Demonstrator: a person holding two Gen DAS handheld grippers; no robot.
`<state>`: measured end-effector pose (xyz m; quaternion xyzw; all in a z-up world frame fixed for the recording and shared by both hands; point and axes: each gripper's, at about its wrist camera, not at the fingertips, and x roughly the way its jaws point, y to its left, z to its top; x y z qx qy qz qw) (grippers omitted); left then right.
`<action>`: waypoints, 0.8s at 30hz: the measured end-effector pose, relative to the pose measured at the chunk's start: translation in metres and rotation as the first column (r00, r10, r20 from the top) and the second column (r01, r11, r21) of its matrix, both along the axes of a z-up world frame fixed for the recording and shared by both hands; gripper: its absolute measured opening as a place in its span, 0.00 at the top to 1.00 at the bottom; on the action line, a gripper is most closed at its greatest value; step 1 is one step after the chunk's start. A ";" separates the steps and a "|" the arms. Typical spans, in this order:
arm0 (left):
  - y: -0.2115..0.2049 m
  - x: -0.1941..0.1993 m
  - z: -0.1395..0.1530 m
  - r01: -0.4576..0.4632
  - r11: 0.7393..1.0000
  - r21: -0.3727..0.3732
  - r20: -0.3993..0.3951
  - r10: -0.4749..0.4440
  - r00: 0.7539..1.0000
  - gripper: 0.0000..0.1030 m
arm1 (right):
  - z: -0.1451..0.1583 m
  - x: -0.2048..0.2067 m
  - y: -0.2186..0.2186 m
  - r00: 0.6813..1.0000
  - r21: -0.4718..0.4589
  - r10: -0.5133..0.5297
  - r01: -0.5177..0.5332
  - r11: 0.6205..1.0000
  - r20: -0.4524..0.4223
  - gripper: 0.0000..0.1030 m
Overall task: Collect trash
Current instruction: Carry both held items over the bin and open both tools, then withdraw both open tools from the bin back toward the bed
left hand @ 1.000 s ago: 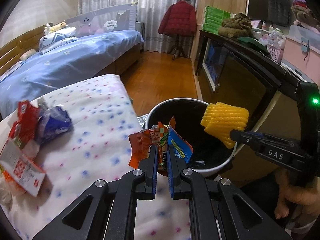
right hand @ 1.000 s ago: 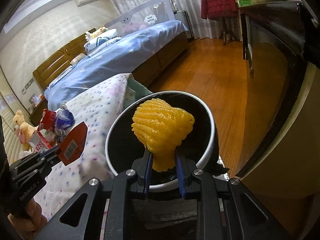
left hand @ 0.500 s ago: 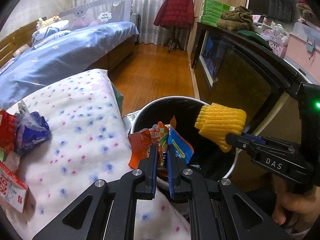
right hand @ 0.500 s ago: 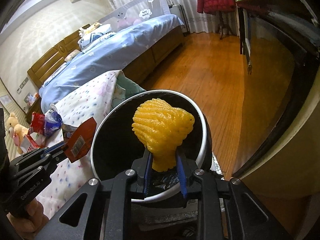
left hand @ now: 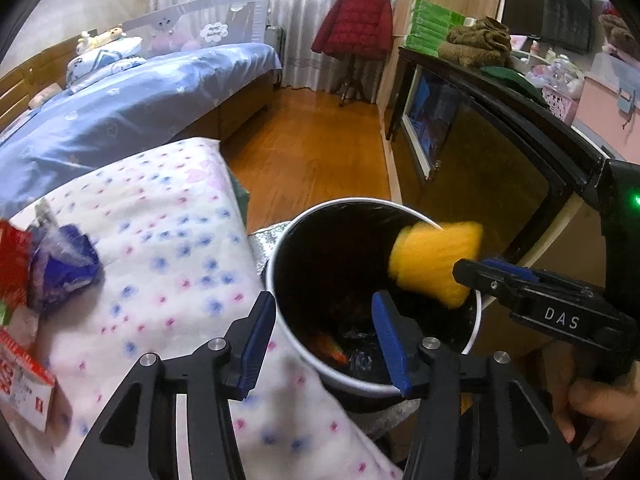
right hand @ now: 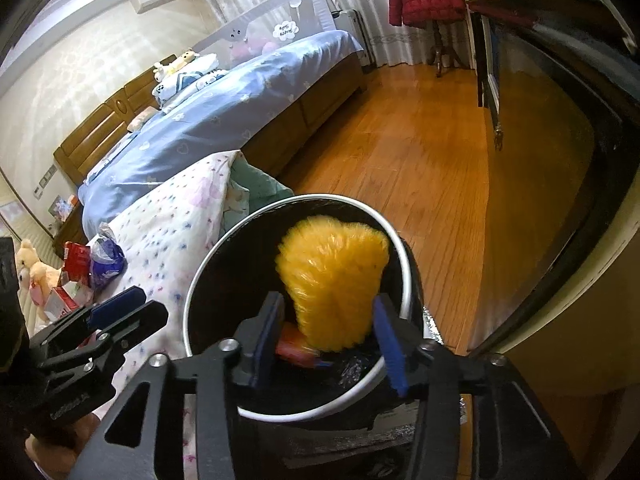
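Note:
A round bin (left hand: 476,320) with a white rim and black liner stands beside the bed; it also shows in the right wrist view (right hand: 406,276). My left gripper (left hand: 324,340) is open and empty over the bin's near rim. An orange snack wrapper (left hand: 330,350) lies at the bottom of the bin; it shows in the right wrist view (right hand: 294,346) too. My right gripper (right hand: 328,340) is open over the bin. A yellow ridged foam piece (right hand: 334,280) is blurred between its fingers, loose above the bin; it also shows in the left wrist view (left hand: 436,260).
More trash lies on the flowered quilt (left hand: 168,248): a blue crumpled wrapper (left hand: 68,268), red packets (left hand: 14,264) and a red-and-white box (left hand: 24,384). A dark cabinet (left hand: 500,168) stands right of the bin. Wooden floor (left hand: 312,148) lies beyond.
Both grippers have opened. The orange wrapper has dropped from the left gripper into the bin. The yellow foam piece has come loose from the right gripper and is blurred.

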<state>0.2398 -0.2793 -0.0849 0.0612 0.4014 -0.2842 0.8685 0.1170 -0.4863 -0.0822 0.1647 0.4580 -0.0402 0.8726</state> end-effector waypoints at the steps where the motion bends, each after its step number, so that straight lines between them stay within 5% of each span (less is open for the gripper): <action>1: 0.004 -0.004 0.000 -0.007 1.000 -0.005 0.000 0.007 1.000 0.51 | 0.000 0.000 0.002 1.000 0.001 0.001 -0.001 1.000 0.001 0.49; 9: 0.052 -0.040 0.009 -0.089 0.995 -0.034 0.034 0.090 0.995 0.44 | 0.006 -0.006 0.028 0.999 0.035 0.027 -0.028 0.999 0.035 0.33; 24: 0.163 -0.109 0.010 -0.290 0.956 -0.046 0.042 0.292 0.956 0.43 | 0.007 -0.008 0.120 0.976 0.062 0.203 -0.207 0.976 0.076 0.32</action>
